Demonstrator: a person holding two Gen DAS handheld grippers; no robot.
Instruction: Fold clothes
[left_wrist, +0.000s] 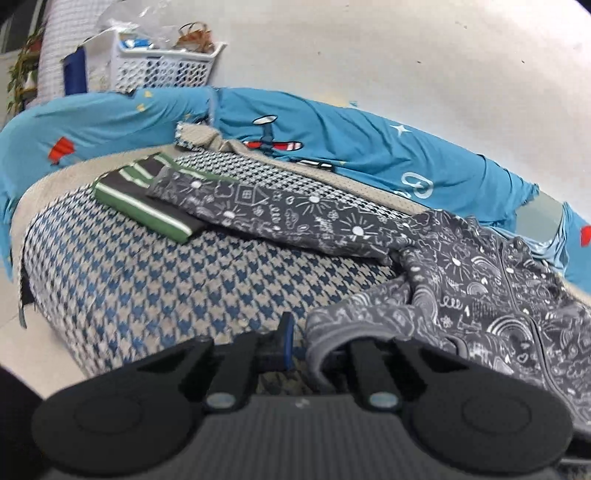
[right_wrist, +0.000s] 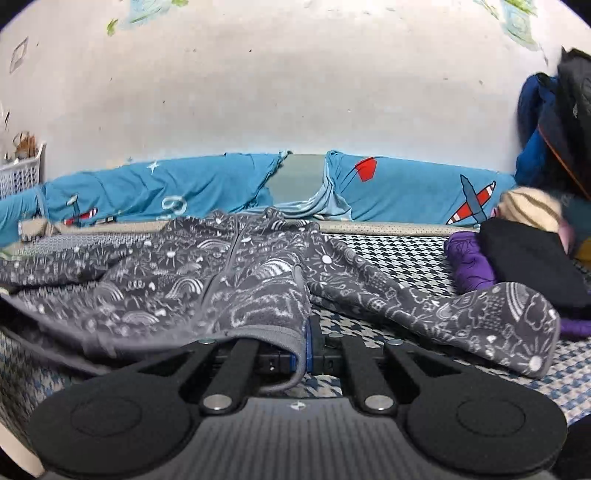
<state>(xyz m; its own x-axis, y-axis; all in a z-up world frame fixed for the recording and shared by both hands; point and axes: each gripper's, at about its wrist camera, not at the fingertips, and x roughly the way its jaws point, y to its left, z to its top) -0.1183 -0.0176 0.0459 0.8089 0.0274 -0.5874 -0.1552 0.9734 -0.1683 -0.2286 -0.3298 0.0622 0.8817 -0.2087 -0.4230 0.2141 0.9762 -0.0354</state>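
A grey zip-up jacket with white doodle prints lies spread on a houndstooth bed cover. One sleeve stretches away to the upper left. My left gripper is shut on the jacket's ribbed bottom hem at its left corner. In the right wrist view the same jacket lies in front of me, zip up the middle, with its other sleeve trailing right. My right gripper is shut on the hem at the right corner, and the fabric is lifted a little there.
A folded green and black striped garment lies under the far sleeve's end. Blue printed bedding lines the wall. A white basket stands at back left. Purple and black clothes are piled at right, beneath hanging dark coats.
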